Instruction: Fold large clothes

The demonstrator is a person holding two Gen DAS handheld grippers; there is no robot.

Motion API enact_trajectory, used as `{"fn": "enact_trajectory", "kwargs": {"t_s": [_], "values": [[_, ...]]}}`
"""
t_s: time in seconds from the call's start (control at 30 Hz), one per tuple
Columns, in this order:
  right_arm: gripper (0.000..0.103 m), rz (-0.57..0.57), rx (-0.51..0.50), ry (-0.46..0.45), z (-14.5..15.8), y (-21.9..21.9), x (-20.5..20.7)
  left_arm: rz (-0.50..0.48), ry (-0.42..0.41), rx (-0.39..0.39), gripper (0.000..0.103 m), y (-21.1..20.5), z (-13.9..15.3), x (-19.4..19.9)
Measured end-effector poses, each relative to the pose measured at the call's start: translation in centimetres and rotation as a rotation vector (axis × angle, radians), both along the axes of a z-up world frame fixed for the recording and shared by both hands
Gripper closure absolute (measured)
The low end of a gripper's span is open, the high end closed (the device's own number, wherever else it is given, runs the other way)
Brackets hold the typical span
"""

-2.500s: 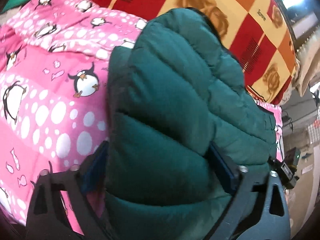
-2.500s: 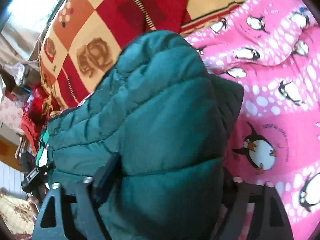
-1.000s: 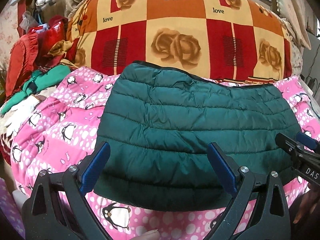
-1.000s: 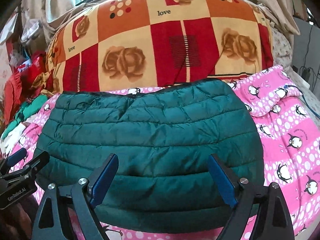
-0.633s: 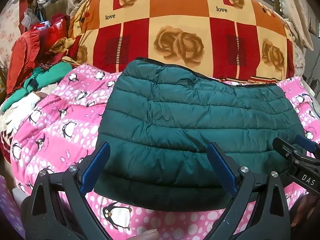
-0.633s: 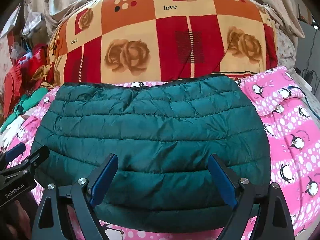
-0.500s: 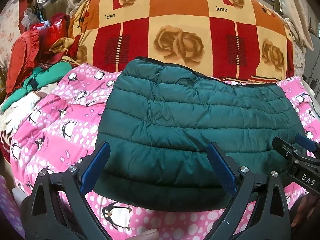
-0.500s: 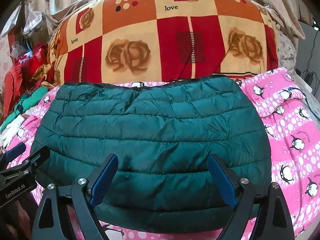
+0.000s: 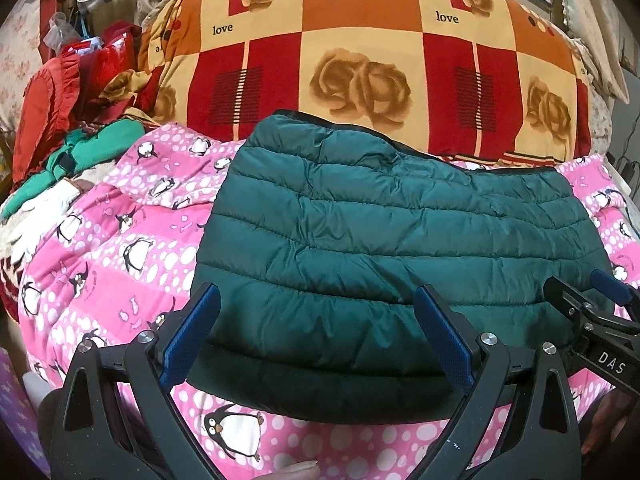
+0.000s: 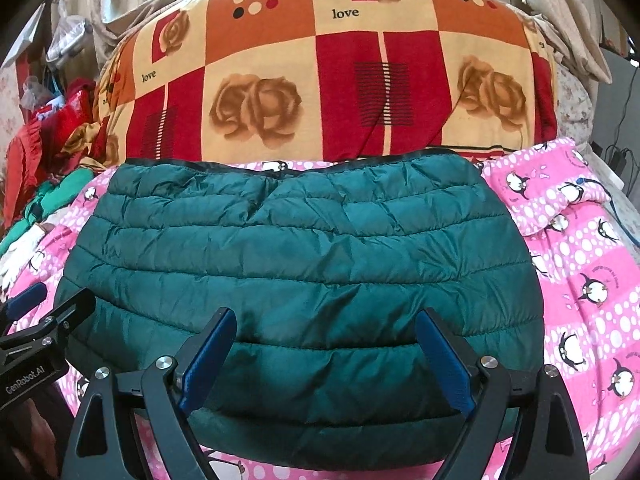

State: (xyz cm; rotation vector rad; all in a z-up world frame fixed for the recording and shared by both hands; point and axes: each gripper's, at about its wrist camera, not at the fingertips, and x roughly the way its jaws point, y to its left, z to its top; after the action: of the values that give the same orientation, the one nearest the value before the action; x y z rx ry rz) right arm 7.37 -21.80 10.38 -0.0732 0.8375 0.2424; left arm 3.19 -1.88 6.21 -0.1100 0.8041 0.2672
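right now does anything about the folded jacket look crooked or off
Slightly. The green jacket lies folded on the pink penguin blanket, but its far edge is uneven: the far left corner humps higher than the right. Both claws, left and right, are open and off it.

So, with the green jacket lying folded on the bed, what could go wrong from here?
The puffy green jacket may spring open: both grippers, left and right, are open and nothing pins it. Its far edge bulges unevenly against the rose quilt. The pink penguin blanket underneath is rumpled, so the bundle may tilt.
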Motion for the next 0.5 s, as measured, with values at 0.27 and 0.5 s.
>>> {"fn": "enact_trajectory", "kwargs": {"t_s": [0.27,0.5], "values": [[0.014,-0.006,-0.014,0.011,-0.38,-0.16,0.24,0.005,0.015,-0.013,0.005,0.19,-0.30,0.20],[0.014,-0.012,-0.011,0.022,-0.62,-0.44,0.50,0.011,0.020,-0.030,0.005,0.52,-0.41,0.30]]}}
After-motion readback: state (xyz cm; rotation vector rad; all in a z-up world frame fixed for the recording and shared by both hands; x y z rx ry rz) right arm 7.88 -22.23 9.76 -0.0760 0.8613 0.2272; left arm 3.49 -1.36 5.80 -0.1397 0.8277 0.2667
